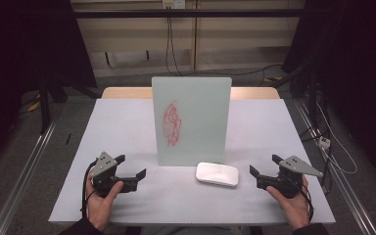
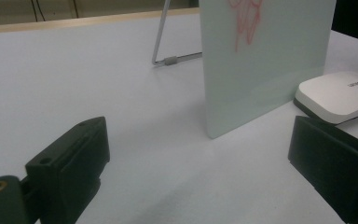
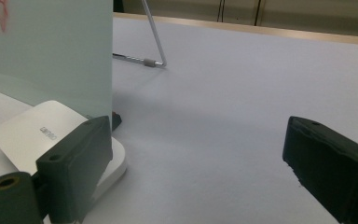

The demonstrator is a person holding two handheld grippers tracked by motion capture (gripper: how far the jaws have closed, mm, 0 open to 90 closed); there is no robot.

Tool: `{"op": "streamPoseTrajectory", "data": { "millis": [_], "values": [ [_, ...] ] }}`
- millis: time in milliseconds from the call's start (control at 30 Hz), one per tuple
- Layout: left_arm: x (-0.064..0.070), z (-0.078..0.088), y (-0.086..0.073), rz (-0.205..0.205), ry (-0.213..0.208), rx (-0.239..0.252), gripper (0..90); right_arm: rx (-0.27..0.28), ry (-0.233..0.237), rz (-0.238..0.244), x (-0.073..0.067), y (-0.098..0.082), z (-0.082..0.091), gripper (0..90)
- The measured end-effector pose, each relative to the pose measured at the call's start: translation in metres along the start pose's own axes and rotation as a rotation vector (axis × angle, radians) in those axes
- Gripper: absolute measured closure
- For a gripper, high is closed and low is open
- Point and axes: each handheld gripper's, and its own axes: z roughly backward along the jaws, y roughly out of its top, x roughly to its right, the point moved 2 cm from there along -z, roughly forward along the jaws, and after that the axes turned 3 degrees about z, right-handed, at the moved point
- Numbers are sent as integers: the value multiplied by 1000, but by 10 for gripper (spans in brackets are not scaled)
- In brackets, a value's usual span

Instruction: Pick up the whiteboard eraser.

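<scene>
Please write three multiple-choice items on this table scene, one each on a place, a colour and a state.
1. Where does the white eraser lie?
A. in front of the board's lower right corner
B. behind the board
C. at the table's far edge

2. What colour is the scribble on the upright board?
A. blue
B. red
C. green

3. How do the right claw jaws stand?
A. shut on the eraser
B. shut on the board
C. open, holding nothing

Key: A, the eraser sits at the board's foot; B, red lines show; C, bare table lies between the jaws.

Pale grey table [image 1: 127,127] seen across frame centre, frosted board [image 1: 192,122] stood upright at middle on a wire stand [image 2: 161,46], white flat device [image 1: 217,174] laid just below it, lower centre
</scene>
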Motion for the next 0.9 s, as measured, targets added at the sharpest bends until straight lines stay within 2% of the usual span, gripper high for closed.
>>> {"op": "streamPoseTrajectory", "data": {
  "millis": [300,367,500,567,600,633,767,900],
  "values": [
    [-1,0,-1,4,5,-6,52,-6,34,-21,2,0,-1,67],
    [-1,1,-1,6,4,-3,52,-5,62,-15,1,0,-1,55],
    [-1,3,-1,-2,2,-4,52,-28,56,2,-1,1,-2,61],
    [0,3,-1,-4,2,-4,52,-43,74,-1,-2,1,-2,58],
    [0,4,-1,-5,1,-4,52,-59,98,-1,-4,2,-3,60],
    [0,4,-1,-5,0,-4,52,-59,98,-1,-4,2,-3,60],
    [0,4,-1,0,0,-3,52,-72,118,33,-12,5,-4,87],
    [1,3,-2,-5,-7,-7,52,-86,151,25,-15,5,-6,80]
  ]
}}
